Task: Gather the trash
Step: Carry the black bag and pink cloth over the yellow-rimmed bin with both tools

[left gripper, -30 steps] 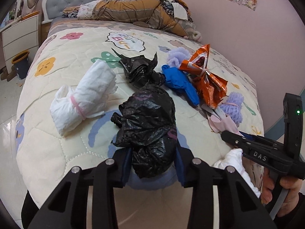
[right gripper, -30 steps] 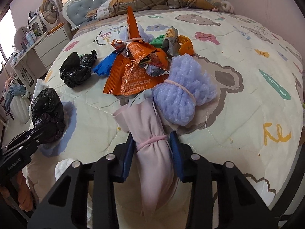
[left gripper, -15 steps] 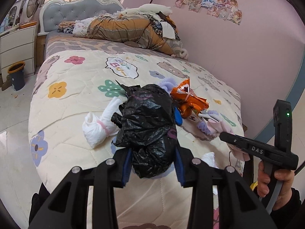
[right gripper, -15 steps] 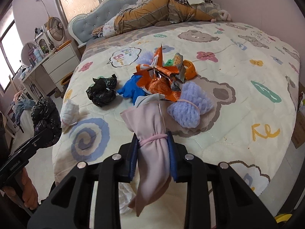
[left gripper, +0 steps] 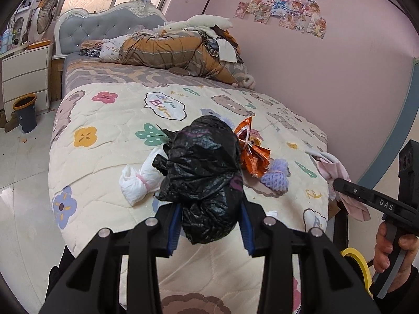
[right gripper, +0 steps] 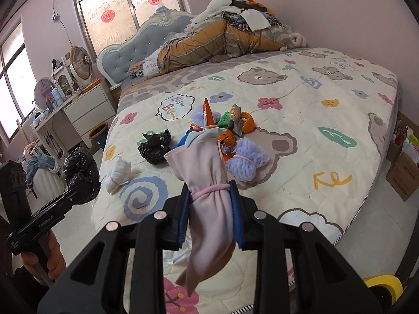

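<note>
The left hand-held gripper [left gripper: 209, 225] is clamped on a crumpled black plastic bag bundle [left gripper: 203, 180], its blue pads pressed against the bundle's lower half, and the bundle hangs in the air in front of the foot of the bed [left gripper: 110, 162]. A second ago this same bundle filled the view low over the quilt; now the bed lies farther below and more of the pink wall and the grey tufted headboard [left gripper: 104, 28] shows. The right hand-held gripper [right gripper: 210, 217] is clamped on a pale pink cloth roll tied with a pink elastic band [right gripper: 209, 188], gripped just at the band, with the loose tail drooping below the jaws. Earlier the roll's top touched the pile on the quilt; now it is lifted clear of it and the bed has dropped away in that view too. Left lying on the quilt are a white tissue bundle tied with a pink band [right gripper: 119, 174], a smaller crumpled black plastic bag [right gripper: 154, 147], a blue glove-like scrap [right gripper: 182, 138], orange foil snack wrappers [right gripper: 227, 130] and a lilac foam-net bundle [right gripper: 244, 161], all in the places they had before.
</note>
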The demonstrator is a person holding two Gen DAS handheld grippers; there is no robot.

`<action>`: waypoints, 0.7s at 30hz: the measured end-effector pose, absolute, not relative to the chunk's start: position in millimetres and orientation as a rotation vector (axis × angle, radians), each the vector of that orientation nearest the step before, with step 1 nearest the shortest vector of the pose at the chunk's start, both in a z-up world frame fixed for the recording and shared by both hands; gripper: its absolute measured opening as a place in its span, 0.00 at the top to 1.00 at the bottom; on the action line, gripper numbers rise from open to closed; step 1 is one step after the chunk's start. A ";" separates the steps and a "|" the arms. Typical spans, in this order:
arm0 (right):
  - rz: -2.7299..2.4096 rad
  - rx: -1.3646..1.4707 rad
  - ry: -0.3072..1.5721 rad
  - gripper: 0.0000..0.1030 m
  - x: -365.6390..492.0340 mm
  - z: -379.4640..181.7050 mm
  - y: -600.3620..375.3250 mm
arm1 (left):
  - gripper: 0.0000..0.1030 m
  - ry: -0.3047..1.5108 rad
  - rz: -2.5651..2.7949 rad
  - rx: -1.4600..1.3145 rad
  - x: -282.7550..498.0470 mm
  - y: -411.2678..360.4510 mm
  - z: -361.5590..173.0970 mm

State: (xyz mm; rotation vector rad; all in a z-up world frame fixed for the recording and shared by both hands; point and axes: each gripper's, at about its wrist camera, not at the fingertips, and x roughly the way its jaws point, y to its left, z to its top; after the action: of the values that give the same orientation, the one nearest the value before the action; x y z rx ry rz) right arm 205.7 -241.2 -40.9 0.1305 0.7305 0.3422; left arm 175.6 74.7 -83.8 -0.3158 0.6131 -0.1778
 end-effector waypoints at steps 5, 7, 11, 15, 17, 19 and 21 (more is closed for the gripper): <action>0.316 0.135 0.696 0.74 177.6 -32.1 -258.2 | 0.66 0.619 -0.214 -0.296 168.9 56.6 -75.6; 0.303 0.150 0.689 0.74 167.2 -29.7 -268.2 | 0.66 0.627 -0.237 -0.288 167.4 47.2 -72.2; 0.279 0.165 0.671 0.74 148.6 -25.2 -286.8 | 0.66 0.629 -0.281 -0.256 161.8 24.9 -65.9; 0.251 0.166 0.648 0.74 128.6 -20.7 -303.8 | 0.66 0.644 -0.336 -0.238 157.8 1.5 -59.5; 0.241 0.174 0.641 0.74 119.6 -18.3 -313.2 | 0.66 0.656 -0.358 -0.230 156.2 -10.8 -56.8; 0.227 0.175 0.632 0.74 110.8 -16.1 -319.3 | 0.66 0.661 -0.379 -0.216 154.0 -22.9 -52.9; 0.210 0.170 0.621 0.74 101.6 -13.5 -326.7 | 0.66 0.657 -0.398 -0.203 151.0 -33.2 -49.4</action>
State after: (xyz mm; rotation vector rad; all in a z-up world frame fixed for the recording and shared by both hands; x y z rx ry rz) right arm 101.6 -326.7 -13.5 0.1700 0.6215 0.2099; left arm 151.0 -33.2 -49.4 -0.2030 0.6567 -0.3977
